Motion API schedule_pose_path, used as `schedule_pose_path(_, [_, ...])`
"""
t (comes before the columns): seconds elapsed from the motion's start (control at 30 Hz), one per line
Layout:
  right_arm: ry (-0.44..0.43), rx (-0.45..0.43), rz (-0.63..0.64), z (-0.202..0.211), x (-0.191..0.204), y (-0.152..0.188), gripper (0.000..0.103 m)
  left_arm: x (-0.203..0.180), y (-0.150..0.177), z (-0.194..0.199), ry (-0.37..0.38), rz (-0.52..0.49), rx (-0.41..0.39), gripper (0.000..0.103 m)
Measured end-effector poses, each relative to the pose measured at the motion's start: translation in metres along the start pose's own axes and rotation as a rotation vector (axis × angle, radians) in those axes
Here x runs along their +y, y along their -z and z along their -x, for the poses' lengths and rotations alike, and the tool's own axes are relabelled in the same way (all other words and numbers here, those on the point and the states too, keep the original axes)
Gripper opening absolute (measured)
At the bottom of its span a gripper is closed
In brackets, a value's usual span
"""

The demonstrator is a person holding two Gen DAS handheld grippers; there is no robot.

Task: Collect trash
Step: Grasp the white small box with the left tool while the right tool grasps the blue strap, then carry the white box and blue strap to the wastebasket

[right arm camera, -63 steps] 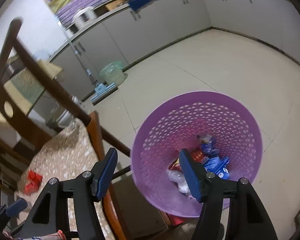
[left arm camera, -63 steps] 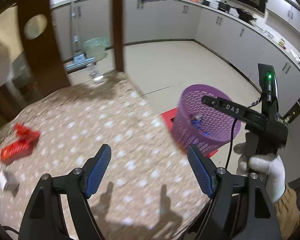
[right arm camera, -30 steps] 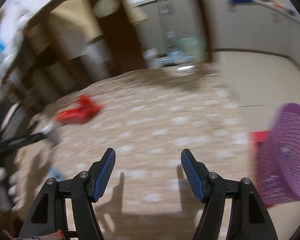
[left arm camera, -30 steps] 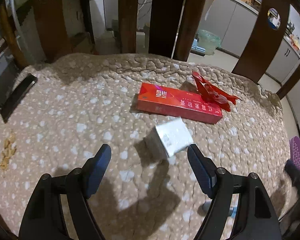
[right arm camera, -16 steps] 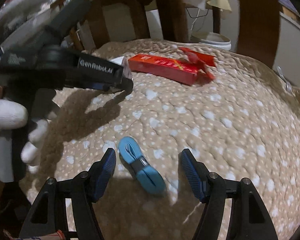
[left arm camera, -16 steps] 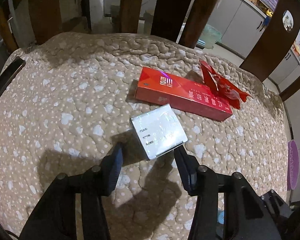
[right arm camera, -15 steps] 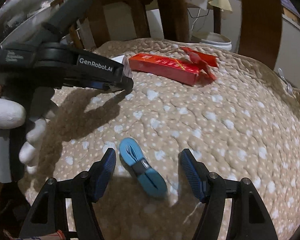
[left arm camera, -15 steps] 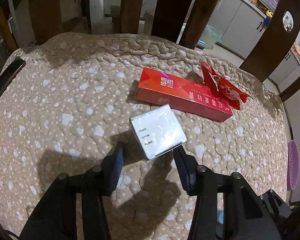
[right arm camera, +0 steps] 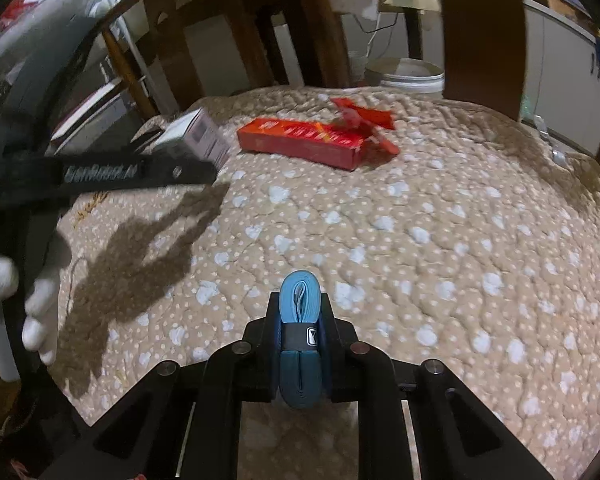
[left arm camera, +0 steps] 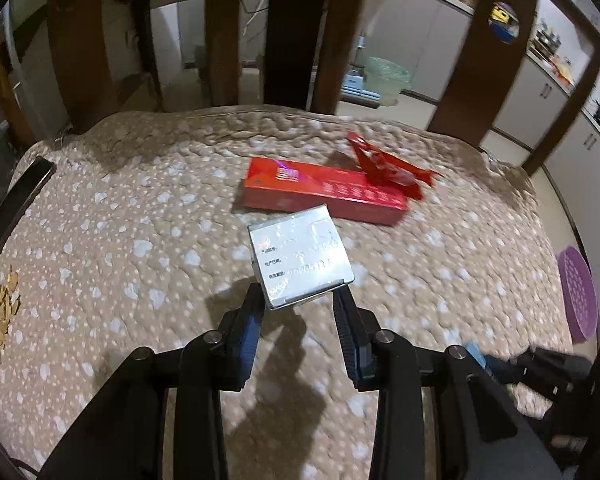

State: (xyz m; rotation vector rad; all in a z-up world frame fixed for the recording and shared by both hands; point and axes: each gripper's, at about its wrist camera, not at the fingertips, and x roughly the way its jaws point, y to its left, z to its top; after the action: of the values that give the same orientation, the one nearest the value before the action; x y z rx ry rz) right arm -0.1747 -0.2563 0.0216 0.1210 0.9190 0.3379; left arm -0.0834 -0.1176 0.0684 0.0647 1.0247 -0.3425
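Closing, your left tongs [left arm camera: 298,322] pinch the silver box [left arm camera: 300,258] at its near edge, above the quilted table [left arm camera: 120,240], just before the red carton [left arm camera: 320,196]. Right view: your right tongs [right arm camera: 300,344] clamp the blue strap bundle [right arm camera: 300,332].

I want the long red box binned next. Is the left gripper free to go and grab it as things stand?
Probably not yet. The left gripper is closing, its pads already against the silver box, so it is occupied. The red box lies just beyond on the quilted cover, with nothing else blocking the way.
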Motion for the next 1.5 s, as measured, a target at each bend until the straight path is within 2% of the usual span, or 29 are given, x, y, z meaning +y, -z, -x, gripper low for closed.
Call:
schedule_pose_path(0.33, [0.041, -0.044, -0.136, 0.035, -0.043, 0.011, 0.017, -0.047, 0.02, 0.016, 0.018, -0.101, 0.002, 0.034])
schedule_pose_path(0.53, [0.1, -0.069, -0.177, 0.054, -0.06, 0.017, 0.017, -0.079, 0.027, 0.027, 0.012, -0.185, -0.014, 0.034])
schedule_pose_path(0.77, [0.176, -0.051, -0.238, 0.063, -0.084, 0.025, 0.017, -0.105, 0.041, 0.014, 0.037, -0.233, 0.043, 0.035])
schedule_pose_path(1.0, [0.218, 0.023, -0.273, 0.052, -0.099, 0.032, 0.018, -0.103, 0.05, -0.014, 0.059, -0.183, 0.139, 0.035])
schedule_pose_path(1.07, [0.22, 0.019, -0.268, 0.052, -0.098, 0.032, 0.019, -0.101, 0.051, -0.014, 0.055, -0.182, 0.131, 0.036])
schedule_pose_path(1.2, [0.217, 0.021, -0.27, 0.05, -0.097, 0.032, 0.027, -0.103, 0.05, -0.01, 0.041, -0.194, 0.095, 0.049])
schedule_pose_path(1.37, [0.221, 0.02, -0.264, 0.048, -0.095, 0.03, 0.029, -0.106, 0.047, -0.019, 0.011, -0.218, 0.081, 0.05])
schedule_pose_path(1.43, [0.221, 0.021, -0.262, 0.048, -0.096, 0.03, 0.028, -0.107, 0.049, -0.025, 0.002, -0.222, 0.098, 0.046])
schedule_pose_path(1.47, [0.223, 0.015, -0.264, 0.051, -0.096, 0.03, 0.019, -0.109, 0.05, -0.027, 0.016, -0.225, 0.111, 0.034])
schedule_pose_path(1.5, [0.224, 0.008, -0.265, 0.053, -0.096, 0.03, 0.018, -0.11, 0.051, -0.026, 0.02, -0.232, 0.114, 0.033])
